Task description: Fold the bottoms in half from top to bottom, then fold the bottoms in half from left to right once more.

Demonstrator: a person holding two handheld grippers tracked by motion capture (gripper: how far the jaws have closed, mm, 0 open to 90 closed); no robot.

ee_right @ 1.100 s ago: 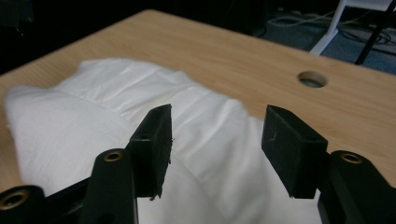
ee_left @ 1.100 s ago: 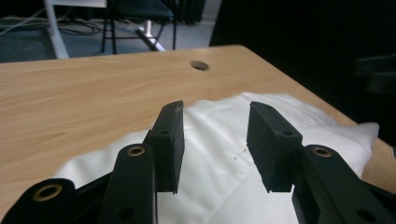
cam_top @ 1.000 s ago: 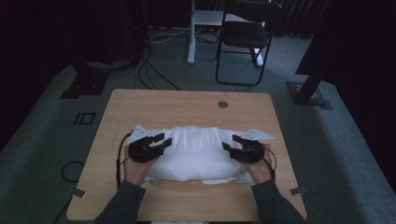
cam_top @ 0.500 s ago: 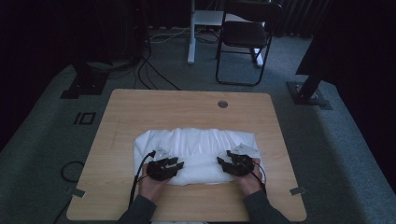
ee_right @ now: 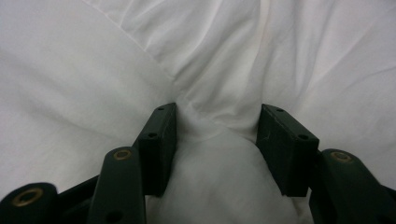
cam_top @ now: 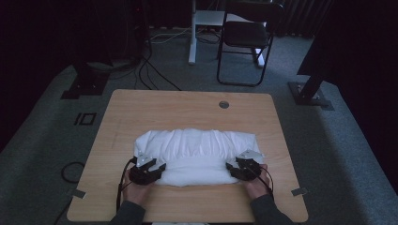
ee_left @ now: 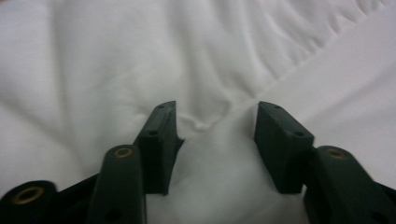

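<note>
One white cloth (cam_top: 197, 150) is seen bunched into a long, wrinkled bundle across the near half of the wooden counter (cam_top: 187, 110), its near edge close to the person's side. No brand, label or writing can be read on it or anywhere else in the views.

Two hand-held grippers are counted, one at each near corner of the cloth. At the left, the left hand-held gripper (cam_top: 149, 169) is held low against the cloth's near left end, with a cable trailing back from it over the counter. In the left gripper view its two black jaws are seen standing apart, having just been opening, with a soft mound of the cloth (ee_left: 219, 154) lying between them; the fabric is not visibly pinched by the pads.

At the right, the right hand-held gripper (cam_top: 241, 168) is set against the near right end of the cloth. In the right gripper view its jaws are spread about as widely, and a gathered fold of the cloth (ee_right: 217, 140) is seen filling the gap and drawn into creases at both pads, so the fold is taken to be clamped.

One round grommet hole (cam_top: 224, 104) is seen near the counter's far edge, and one dark chair (cam_top: 246, 37) stands on the grey floor beyond.
</note>
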